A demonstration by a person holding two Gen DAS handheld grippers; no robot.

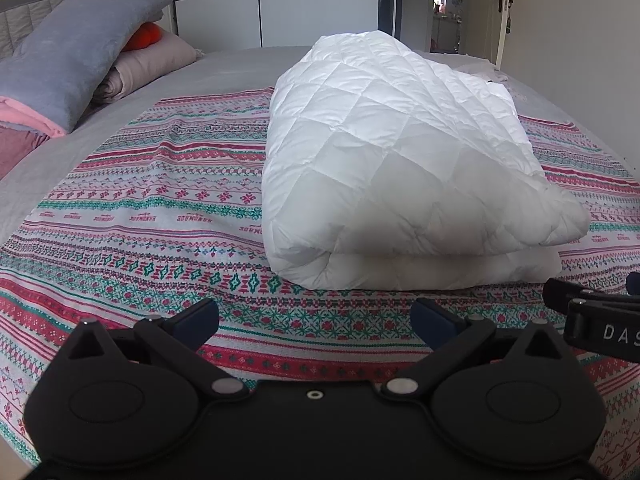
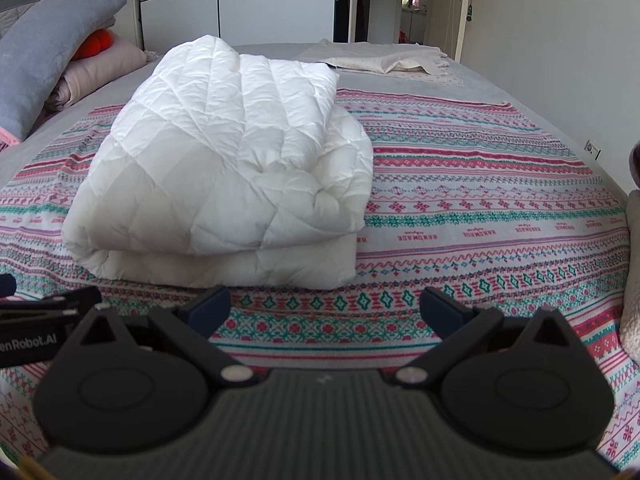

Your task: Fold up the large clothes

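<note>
A white quilted duvet lies folded in a thick bundle on the patterned bedspread; it also shows in the right wrist view. My left gripper is open and empty, hovering just short of the bundle's near left corner. My right gripper is open and empty, just short of the bundle's near right corner. The right gripper's tip shows at the edge of the left wrist view, and the left gripper's at the edge of the right wrist view.
A grey blanket and pillows are piled at the bed's left. A cream cloth lies at the far side of the bed. White wardrobes and an open door stand behind.
</note>
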